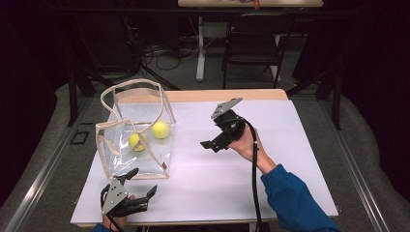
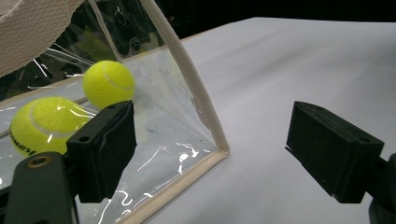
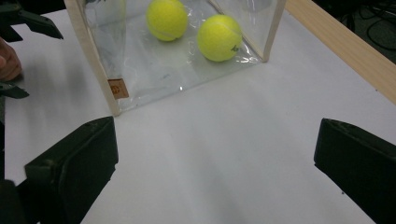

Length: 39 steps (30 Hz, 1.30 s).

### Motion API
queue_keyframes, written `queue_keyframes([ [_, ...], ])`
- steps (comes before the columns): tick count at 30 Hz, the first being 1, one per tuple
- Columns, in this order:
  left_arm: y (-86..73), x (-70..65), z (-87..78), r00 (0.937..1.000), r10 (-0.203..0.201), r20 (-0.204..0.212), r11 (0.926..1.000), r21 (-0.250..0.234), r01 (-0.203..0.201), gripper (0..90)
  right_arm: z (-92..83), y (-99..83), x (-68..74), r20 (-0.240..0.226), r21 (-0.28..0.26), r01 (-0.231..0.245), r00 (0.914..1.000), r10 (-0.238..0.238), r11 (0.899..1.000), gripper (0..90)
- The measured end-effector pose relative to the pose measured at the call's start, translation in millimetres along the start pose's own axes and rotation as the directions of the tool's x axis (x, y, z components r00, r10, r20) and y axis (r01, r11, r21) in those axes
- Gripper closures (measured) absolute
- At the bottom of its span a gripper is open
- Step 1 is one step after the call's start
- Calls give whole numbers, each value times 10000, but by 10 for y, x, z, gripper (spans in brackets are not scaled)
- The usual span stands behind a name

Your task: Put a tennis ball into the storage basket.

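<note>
1. Currently, a clear plastic tote bag (image 1: 138, 140) with beige webbing trim stands upright on the white table (image 1: 232, 179), toward its left side, with two yellow tennis balls (image 1: 160, 129) resting on its floor inside.
2. Down at the near-left edge, the left gripper (image 1: 140, 186) has its jaws spread wide and holds nothing; one jaw sits just beside the bag's near bottom corner, as the left gripper view shows.
3. Over mid-table, the right gripper (image 1: 209, 144) hangs above the surface, apart from the bag, jaws likewise spread and empty, aimed toward the bag's side wall.
4. Risk, as I judge it: the thin plastic wall is floppy, so a jaw pushing against it could tip or slide the bag rather than catch it.
5. Should the bag tilt, the balls would probably roll and shift its weight further.
6. Closing on the glossy film instead of the webbing edge (image 2: 196, 88) may let it slip free.
</note>
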<state>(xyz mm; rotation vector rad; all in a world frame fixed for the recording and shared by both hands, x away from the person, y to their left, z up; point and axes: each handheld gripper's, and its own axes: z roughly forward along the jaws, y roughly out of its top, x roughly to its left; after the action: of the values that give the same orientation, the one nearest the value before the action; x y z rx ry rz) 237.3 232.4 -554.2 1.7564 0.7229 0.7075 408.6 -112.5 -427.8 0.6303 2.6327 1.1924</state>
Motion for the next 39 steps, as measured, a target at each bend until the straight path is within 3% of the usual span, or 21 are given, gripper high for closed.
queue_keyframes([
  [19, 1, -1, -2, 10000, 21, 15, 10000, 12, -21, 157, -120, -505, -23, 382, -63, -458, 9982, 460, 9989, 0],
  [39, 3, -1, -8, 10000, 51, -13, 10000, 14, -51, 157, -279, -982, 41, 917, -331, -744, 9928, 772, 9967, 0],
])
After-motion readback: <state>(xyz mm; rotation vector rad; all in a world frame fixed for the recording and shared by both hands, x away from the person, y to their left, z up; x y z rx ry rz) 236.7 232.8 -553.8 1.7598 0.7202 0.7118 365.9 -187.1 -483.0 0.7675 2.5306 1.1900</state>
